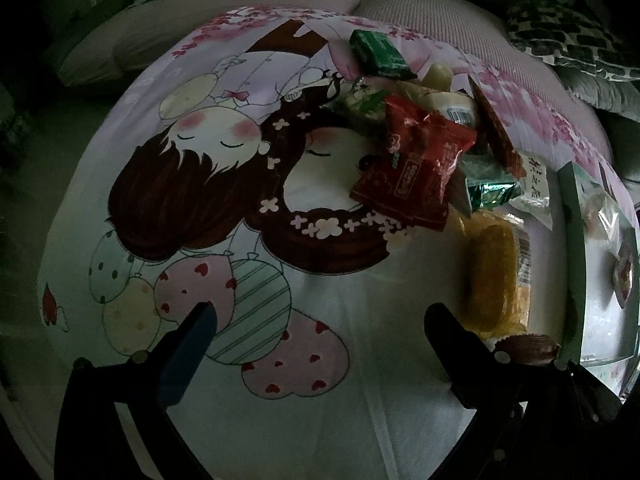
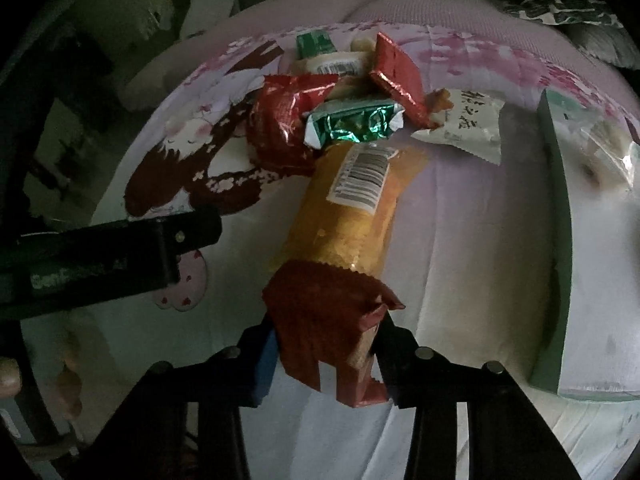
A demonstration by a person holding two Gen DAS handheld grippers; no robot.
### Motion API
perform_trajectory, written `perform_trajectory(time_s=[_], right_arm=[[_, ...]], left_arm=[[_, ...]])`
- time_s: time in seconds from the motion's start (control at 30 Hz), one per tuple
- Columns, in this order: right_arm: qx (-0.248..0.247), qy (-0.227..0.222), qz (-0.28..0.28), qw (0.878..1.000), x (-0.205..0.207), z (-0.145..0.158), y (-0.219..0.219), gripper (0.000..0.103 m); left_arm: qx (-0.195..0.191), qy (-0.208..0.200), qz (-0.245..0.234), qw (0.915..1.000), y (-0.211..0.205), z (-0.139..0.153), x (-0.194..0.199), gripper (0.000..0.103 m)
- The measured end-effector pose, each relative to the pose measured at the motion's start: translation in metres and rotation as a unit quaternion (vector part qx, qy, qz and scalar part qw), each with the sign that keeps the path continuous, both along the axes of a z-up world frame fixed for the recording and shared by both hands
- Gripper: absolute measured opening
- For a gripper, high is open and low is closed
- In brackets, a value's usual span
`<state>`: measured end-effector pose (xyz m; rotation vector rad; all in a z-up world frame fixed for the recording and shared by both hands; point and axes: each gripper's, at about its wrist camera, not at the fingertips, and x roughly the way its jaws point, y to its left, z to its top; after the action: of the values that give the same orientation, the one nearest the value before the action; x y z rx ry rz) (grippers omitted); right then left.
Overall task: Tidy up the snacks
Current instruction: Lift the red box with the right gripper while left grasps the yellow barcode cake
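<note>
A long yellow snack packet (image 2: pixel 352 216) with a barcode label lies on the cartoon-printed cloth (image 2: pixel 460 240), pointing away from me. My right gripper (image 2: pixel 326 344) is shut on its crumpled red end (image 2: pixel 320 308). In the left wrist view the same yellow packet (image 1: pixel 494 276) lies at the right. My left gripper (image 1: pixel 320 316) hangs open above the printed balloons, with nothing between its fingers. Behind the packet is a pile of snacks: a red bag (image 2: pixel 280 120), a green foil packet (image 2: pixel 352 124), a flat red packet (image 2: pixel 396 72) and a white packet (image 2: pixel 464 124).
A pale green-walled box (image 2: pixel 556 184) holding clear-wrapped snacks stands at the right, close to the yellow packet. The left gripper's black finger (image 2: pixel 120 248) crosses the left side of the right wrist view. Cushions (image 1: pixel 576 36) lie beyond the cloth. The scene is dim.
</note>
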<state>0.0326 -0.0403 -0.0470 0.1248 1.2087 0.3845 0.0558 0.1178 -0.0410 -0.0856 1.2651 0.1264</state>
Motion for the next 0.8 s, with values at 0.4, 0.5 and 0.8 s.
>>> perform_trajectory(time_s=[0.4, 0.5, 0.8], right_arm=[[0.033, -0.008, -0.025, 0.999, -0.005, 0.023, -0.026, 0.045], [0.038, -0.008, -0.039, 0.998, -0.003, 0.026, -0.036, 0.045], [0.038, -0.015, -0.112, 0.993, 0.007, 0.036, -0.085, 0.045]], left_arm=[[-0.027, -0.026, -0.001, 0.9993, -0.004, 0.011, 0.001, 0.103], [-0.037, -0.034, -0.006, 0.9987, -0.010, 0.014, 0.004, 0.103], [-0.063, -0.041, -0.028, 0.9968, -0.036, 0.015, 0.015, 0.103]])
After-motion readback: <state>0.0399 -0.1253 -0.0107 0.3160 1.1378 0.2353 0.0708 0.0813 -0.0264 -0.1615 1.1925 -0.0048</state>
